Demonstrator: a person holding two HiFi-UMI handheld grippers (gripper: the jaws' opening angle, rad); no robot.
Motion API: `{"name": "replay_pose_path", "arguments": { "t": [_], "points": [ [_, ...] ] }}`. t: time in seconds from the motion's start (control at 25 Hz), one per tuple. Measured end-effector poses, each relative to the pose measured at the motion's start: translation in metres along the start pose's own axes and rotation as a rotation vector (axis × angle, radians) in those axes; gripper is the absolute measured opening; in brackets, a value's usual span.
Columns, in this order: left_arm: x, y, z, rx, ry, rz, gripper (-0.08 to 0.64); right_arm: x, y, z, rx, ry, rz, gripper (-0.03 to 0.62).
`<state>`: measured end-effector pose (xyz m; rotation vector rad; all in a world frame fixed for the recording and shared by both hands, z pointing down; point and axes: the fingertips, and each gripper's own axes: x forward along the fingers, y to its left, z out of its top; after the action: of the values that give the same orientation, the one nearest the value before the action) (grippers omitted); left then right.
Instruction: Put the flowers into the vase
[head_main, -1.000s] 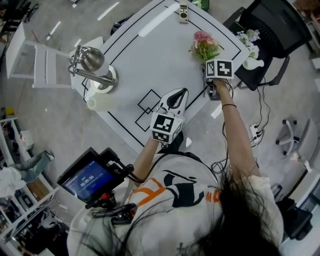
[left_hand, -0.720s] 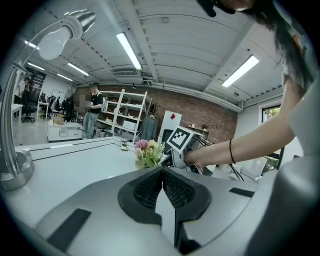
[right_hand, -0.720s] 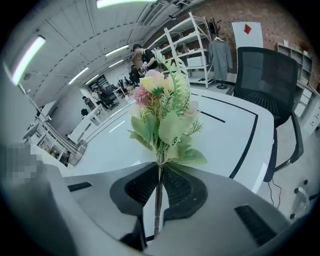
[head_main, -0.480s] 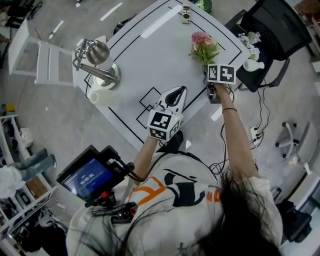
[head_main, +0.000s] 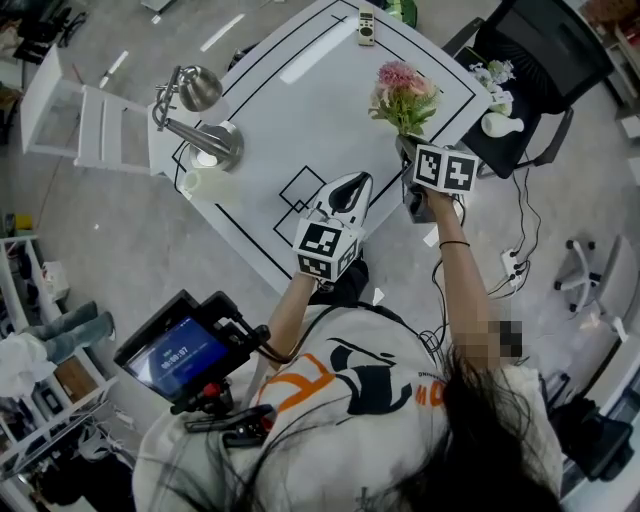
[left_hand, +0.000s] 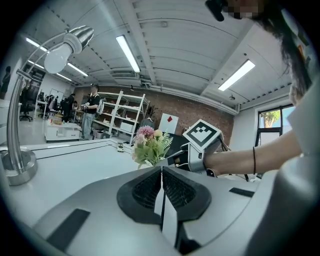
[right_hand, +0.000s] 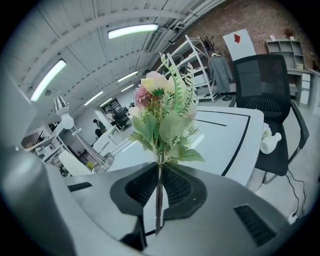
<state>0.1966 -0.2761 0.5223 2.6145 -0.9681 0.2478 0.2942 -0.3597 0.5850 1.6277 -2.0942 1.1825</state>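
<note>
Closest to us, a small screen (head_main: 178, 357) glows on its mount, behind the left gripper (left_hand: 161, 170) and off to its left. That gripper hangs over the near edge of the table (head_main: 300, 100). We can see its jaws pressed flat together with nothing between them. It's closed and empty.

Over to the right gripper (right_hand: 159, 172), a little further out and near the table's right edge. Its jaws have just been closing, and now they pinch the thin stem of the flowers (right_hand: 162, 114). The stem runs straight down between the pads and its lower end pokes out beneath them. The bunch stands upright above the jaws, pink and cream heads on top and green leaves spreading just over the tips. From the left gripper's side we see the bunch ahead and a touch left, with the right gripper just beside it.

Further out, beyond the left gripper and well to its left, the lamp (head_main: 195, 90) stands at the table's edge, with a pale pot (head_main: 203, 183) just beside its base. Far across the table lies a remote (head_main: 367, 25).

To the right of the right gripper, off the table, there's a black chair (right_hand: 260, 75). The white vase (right_hand: 270, 142) sits on its seat, well apart from the flowers.
</note>
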Motion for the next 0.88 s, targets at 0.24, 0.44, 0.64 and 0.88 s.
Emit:
{"name": "replay_pose_path", "arguments": {
  "t": [0.24,0.44,0.64,0.88],
  "points": [
    [-0.020,-0.013,0.000,0.013,-0.013,0.006,0.011,-0.042,0.035,-0.010,-0.008,-0.087,0.077,0.038],
    [-0.044,-0.027,0.000,0.026,-0.036,0.011,0.011,-0.080,0.067,-0.026,-0.041,-0.145,0.127,0.038],
    [-0.085,-0.041,0.004,0.052,-0.080,0.048,0.011,-0.120,0.103,-0.048,-0.061,-0.192,0.159,0.038],
    [-0.113,-0.046,-0.006,0.050,-0.076,0.071,0.011,-0.140,0.128,-0.064,-0.059,-0.219,0.198,0.038]
  ]
}}
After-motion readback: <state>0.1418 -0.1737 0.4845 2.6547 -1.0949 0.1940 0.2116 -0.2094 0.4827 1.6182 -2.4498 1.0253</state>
